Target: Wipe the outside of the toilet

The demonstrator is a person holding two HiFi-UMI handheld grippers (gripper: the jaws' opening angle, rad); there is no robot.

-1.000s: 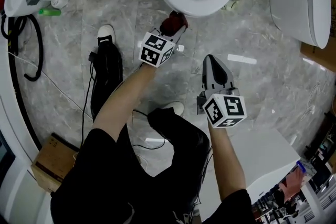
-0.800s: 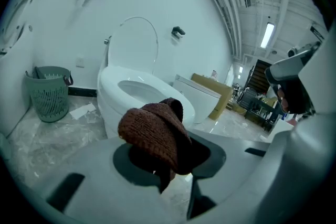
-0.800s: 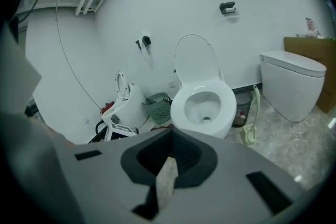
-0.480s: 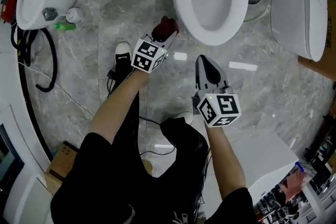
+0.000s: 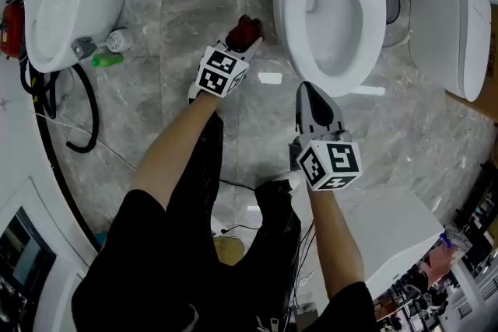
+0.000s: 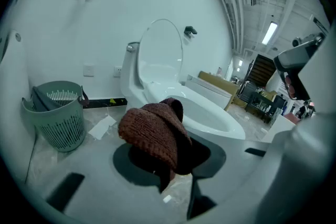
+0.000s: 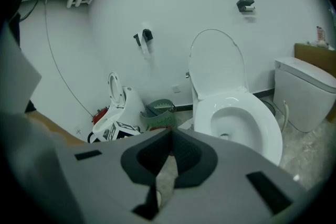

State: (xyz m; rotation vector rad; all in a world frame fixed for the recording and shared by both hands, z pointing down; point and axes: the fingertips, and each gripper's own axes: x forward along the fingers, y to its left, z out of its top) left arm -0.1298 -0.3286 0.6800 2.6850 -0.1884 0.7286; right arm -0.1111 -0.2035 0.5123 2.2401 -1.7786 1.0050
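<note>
two grippers held short of the open toilet

head view: both bare forearms stretch forward. the left gripper (image 5: 240, 40) at upper centre clamps a dark red knitted cloth (image 5: 246, 28), just left of the glossy white toilet (image 5: 292, 8) on grey marbled floor (image 5: 167, 93). the right gripper (image 5: 310, 92) points at the bowl's front, jaws together.

left gripper view: the ribbed cloth bulges between the jaws, apart from the toilet; a green slatted basket (image 6: 58, 115) stands at left.

right gripper view: dark pads meet at the tips, nothing held; the bowl sits at right.
</note>
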